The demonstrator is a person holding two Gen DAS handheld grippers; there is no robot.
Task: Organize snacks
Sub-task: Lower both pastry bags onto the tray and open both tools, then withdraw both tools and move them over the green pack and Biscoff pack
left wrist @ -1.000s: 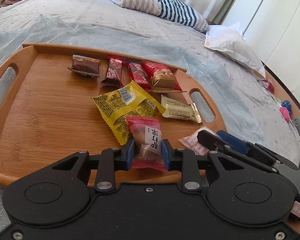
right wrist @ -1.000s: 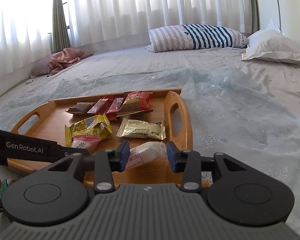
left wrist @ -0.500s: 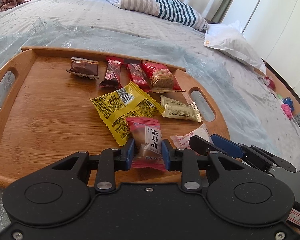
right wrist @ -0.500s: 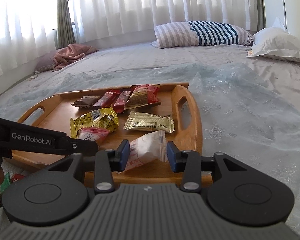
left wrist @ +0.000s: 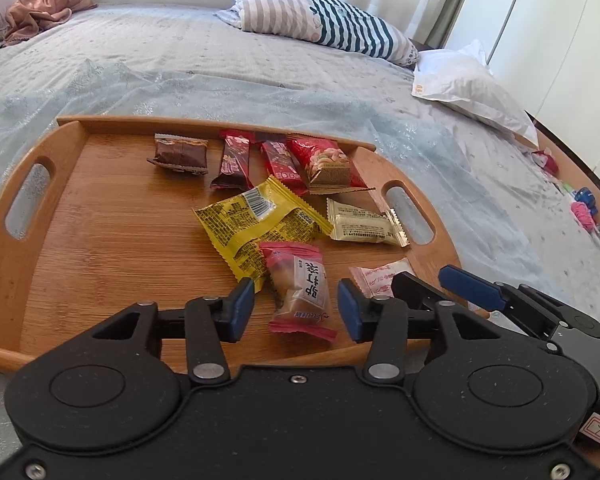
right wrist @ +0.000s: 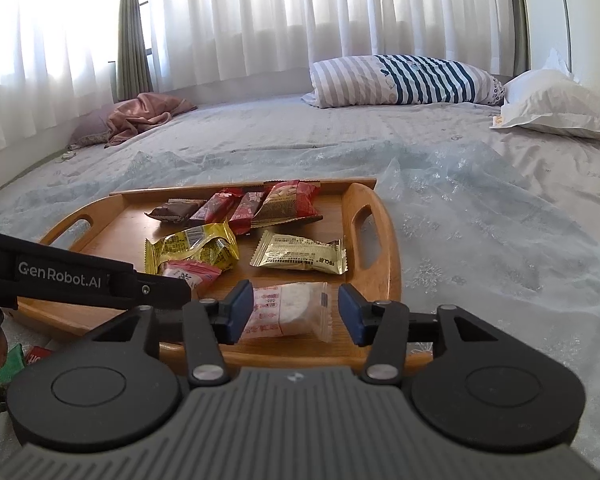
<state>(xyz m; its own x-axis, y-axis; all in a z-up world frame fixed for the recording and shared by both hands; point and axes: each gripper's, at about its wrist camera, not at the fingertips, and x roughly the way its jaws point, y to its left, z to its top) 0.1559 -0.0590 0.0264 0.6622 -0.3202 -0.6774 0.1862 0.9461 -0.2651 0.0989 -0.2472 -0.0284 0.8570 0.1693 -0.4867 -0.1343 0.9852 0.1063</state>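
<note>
Both grippers hang low over the near edge of the wooden tray (left wrist: 100,240), which lies on the bed (right wrist: 480,208). The left gripper (left wrist: 296,310) has just been opening: its blue fingers (left wrist: 240,308) now stand spread on either side of the pink snack packet (left wrist: 300,292), with a clear gap at each pad, so the packet rests flat on the tray, its top corner lapping the yellow packet (left wrist: 256,220). The right gripper (right wrist: 296,310) has likewise just been opening, and the white-and-pink rice cracker packet (right wrist: 288,312) lies loose between its fingers (right wrist: 350,312) near the tray's front rim, apparently touching neither pad.

It looks like a double set-down: each packet is let go in the front row, below the gold packet (left wrist: 364,226), while the brown and red bars (left wrist: 236,158) line the back wall. The front spots seem chosen because the back row is already full. On the bed beside the tray, a few stray wrappers (right wrist: 16,360) probably await collection.
</note>
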